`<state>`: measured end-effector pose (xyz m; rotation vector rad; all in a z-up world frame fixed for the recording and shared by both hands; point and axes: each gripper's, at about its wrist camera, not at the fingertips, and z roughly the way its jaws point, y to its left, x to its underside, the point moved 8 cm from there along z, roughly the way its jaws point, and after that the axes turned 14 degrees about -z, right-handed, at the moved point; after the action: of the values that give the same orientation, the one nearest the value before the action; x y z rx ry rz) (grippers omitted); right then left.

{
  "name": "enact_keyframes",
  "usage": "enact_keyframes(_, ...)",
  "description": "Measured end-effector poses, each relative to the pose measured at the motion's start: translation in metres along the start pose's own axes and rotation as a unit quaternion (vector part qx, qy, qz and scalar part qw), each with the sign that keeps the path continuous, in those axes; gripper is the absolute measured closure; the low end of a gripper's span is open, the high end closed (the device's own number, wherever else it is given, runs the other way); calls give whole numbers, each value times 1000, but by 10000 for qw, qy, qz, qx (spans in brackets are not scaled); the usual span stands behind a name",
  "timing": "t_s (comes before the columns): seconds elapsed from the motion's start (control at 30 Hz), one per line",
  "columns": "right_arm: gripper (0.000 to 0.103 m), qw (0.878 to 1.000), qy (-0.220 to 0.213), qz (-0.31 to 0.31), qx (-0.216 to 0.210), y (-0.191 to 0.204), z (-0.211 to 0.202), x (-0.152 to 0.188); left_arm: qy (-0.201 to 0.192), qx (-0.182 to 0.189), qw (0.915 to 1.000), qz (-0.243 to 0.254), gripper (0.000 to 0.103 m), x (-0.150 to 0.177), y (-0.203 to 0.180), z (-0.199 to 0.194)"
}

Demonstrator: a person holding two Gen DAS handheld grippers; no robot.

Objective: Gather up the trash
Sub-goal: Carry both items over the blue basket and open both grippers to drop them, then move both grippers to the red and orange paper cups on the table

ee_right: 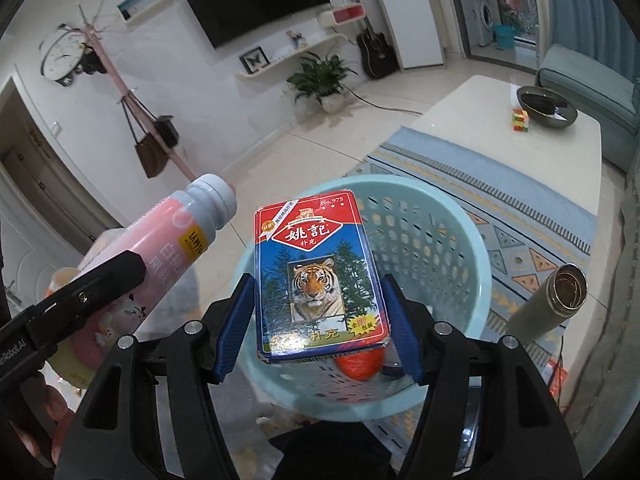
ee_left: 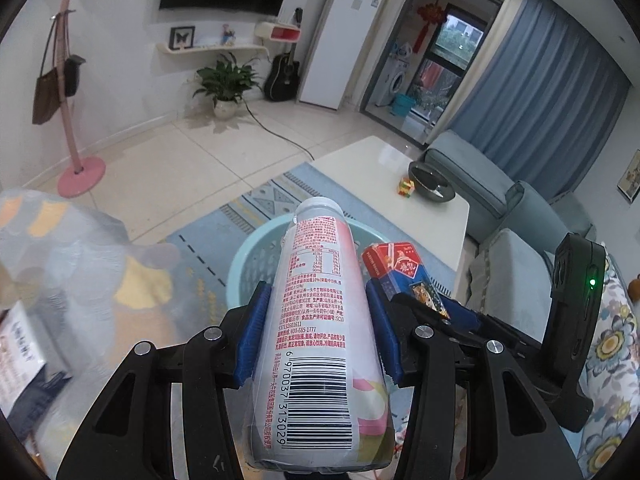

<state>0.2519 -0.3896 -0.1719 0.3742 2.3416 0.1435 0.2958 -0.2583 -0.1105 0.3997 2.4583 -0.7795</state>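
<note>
Trouble could come when the two things are let go. The left gripper (ee_left: 316, 320) is about half open and squeezes a pink and white bottle (ee_left: 316, 320) around its middle, cap pointing away. The right gripper (ee_right: 320, 312) is a bit wider and has a card box (ee_right: 318, 276) with a tiger on it between its blue pads. The right-hand pad looks a tiny bit off the box, so I cannot tell how tight that hold is. Both things hang above the light blue basket (ee_right: 448, 240), which stands on the rug (ee_right: 520, 200). Something orange (ee_right: 360, 362) already lies inside the basket.

The bottle is the bigger worry, I think. From the right wrist view it sits off to the left of the basket, with its cap (ee_right: 214, 194) past the rim. If it is dropped from there, it could hit the rim or land on the floor and roll away. The card box is right over the hole, so it should fall in. But if the hold is loose, it could slip out early and tip sideways.

The two grippers are also very close together. They could bump, and one thing might get knocked out. A shiny flask (ee_right: 552, 300) lies on the rug near the basket and could get kicked too.
</note>
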Motion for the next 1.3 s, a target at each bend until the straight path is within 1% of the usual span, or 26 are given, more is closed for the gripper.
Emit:
enact_keyframes(0.1,42,9998,169,105,71,-11,10,-1,122,-56,9999,-40,56,1,1,13)
enact_keyframes(0.2,42,9993,234,276,-18,-20,14,2,99,8,9999,-19,54,2,1,10)
enact_keyframes(0.3,42,9992,262,309,-37,-24,14,5,42,-22,10000,51,54,2,-1,4)
enact_keyframes(0.43,42,9994,221,250,-135,-16,9,6,-70,11,10000,36,53,4,0,-10)
enact_keyframes(0.53,42,9995,184,60,-260,0,4,4,-191,44,9998,-11,50,7,3,-24)
enact_keyframes(0.63,42,9993,57,-215,-306,22,-5,-1,-333,48,9994,-45,50,9,9,-43)
enact_keyframes(0.73,43,9977,-102,-538,-411,50,-16,-8,-554,8,9984,-71,50,9,16,-68)
enact_keyframes(0.83,43,9939,-256,-874,-624,86,-28,-13,-795,-38,9967,-131,44,8,26,-95)
enact_keyframes(0.9,43,9911,-302,-1046,-769,108,-34,-14,-940,-125,9954,-152,44,7,34,-110)
enact_keyframes(1.0,43,9859,-372,-1338,-930,142,-40,-15,-1200,-372,9918,-233,44,6,53,-138)
enact_keyframes(1.07,43,9812,-426,-1561,-1050,167,-43,-16,-1419,-600,9875,-333,40,5,71,-160)
enact_keyframes(1.1,43,9790,-444,-1658,-1103,178,-45,-16,-1553,-770,9841,-383,40,3,81,-170)
enact_keyframes(1.13,43,9761,-459,-1777,-1160,193,-46,-17,-1760,-1022,9781,-428,37,2,94,-186)
enact_keyframes(1.17,43,9738,-471,-1865,-1217,203,-46,-17,-1900,-1187,9735,-459,33,1,105,-199)
enact_keyframes(1.23,43,9690,-493,-1989,-1378,226,-46,-20,-2163,-1488,9629,-629,30,-1,131,-226)
enact_keyframes(1.3,43,9651,-510,-2071,-1521,244,-46,-23,-2301,-1671,9552,-822,28,-4,158,-250)
